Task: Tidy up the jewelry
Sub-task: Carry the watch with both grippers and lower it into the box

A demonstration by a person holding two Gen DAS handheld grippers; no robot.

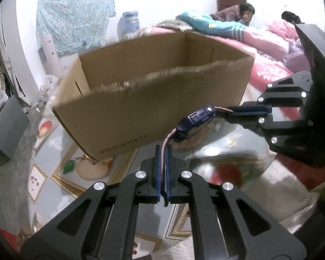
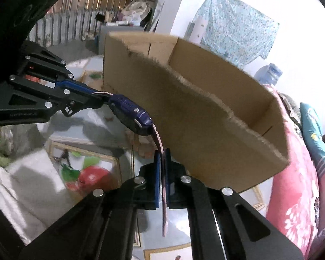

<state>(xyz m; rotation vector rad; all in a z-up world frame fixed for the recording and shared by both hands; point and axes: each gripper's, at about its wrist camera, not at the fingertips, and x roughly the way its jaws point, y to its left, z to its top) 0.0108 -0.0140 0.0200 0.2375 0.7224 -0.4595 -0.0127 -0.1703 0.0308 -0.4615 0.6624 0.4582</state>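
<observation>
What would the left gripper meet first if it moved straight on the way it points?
Probably the watch whose strap the left gripper holds; beyond it, the cardboard box wall, though depth is unclear.

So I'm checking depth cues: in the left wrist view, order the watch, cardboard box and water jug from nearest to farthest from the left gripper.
1. watch, strap clamped in the left gripper
2. cardboard box, just behind
3. water jug, beyond the box, by the wall
</observation>
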